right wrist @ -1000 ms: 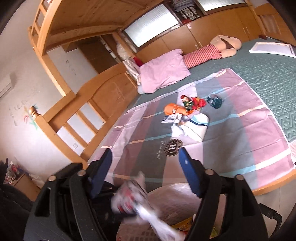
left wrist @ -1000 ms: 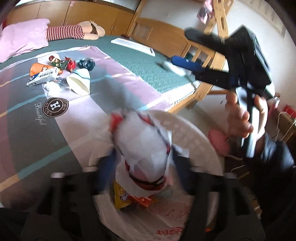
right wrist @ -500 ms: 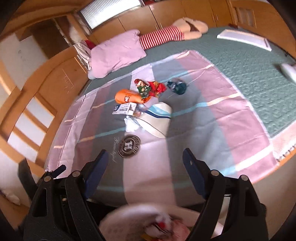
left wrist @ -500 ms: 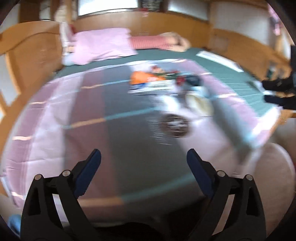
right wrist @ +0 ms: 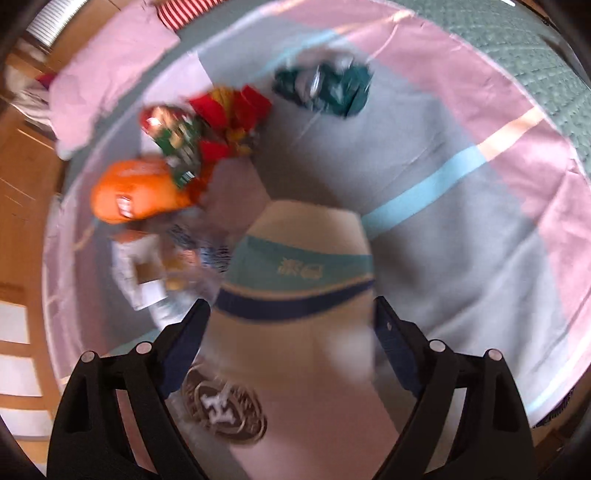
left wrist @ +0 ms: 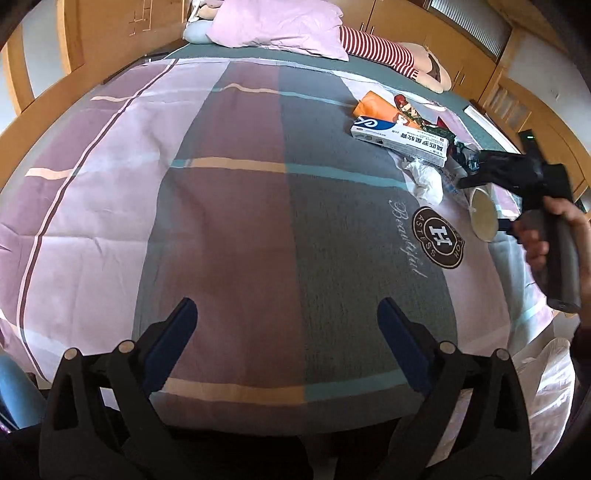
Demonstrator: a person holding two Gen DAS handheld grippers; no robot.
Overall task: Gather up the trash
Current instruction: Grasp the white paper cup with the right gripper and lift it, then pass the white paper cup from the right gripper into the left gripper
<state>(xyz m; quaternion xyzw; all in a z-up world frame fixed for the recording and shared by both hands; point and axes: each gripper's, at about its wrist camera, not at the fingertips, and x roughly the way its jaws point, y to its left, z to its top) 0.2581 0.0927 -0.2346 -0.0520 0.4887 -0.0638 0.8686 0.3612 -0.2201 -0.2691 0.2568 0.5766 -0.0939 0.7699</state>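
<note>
A pile of trash lies on the striped bedsheet (left wrist: 236,229): a white-and-blue box (left wrist: 400,138), an orange packet (left wrist: 373,107), a crumpled white tissue (left wrist: 426,181) and a paper cup (left wrist: 482,218). My left gripper (left wrist: 286,319) is open and empty over the near part of the bed. My right gripper (right wrist: 291,317) is open with the paper cup (right wrist: 295,295) lying between its fingers; it also shows in the left wrist view (left wrist: 476,173). The right wrist view also shows the orange packet (right wrist: 133,192), red-green wrappers (right wrist: 207,129) and a dark green wrapper (right wrist: 325,90).
A white bag-lined bin (left wrist: 546,373) sits at the bed's near right corner. A pink pillow (left wrist: 280,26) and a striped-leg doll (left wrist: 391,55) lie at the head. Wooden bed rails (left wrist: 48,99) border the left side.
My left gripper let go of the white wrapper over the bin and swung back over the bed. My right gripper moved down to the paper cup, which now lies between its open fingers.
</note>
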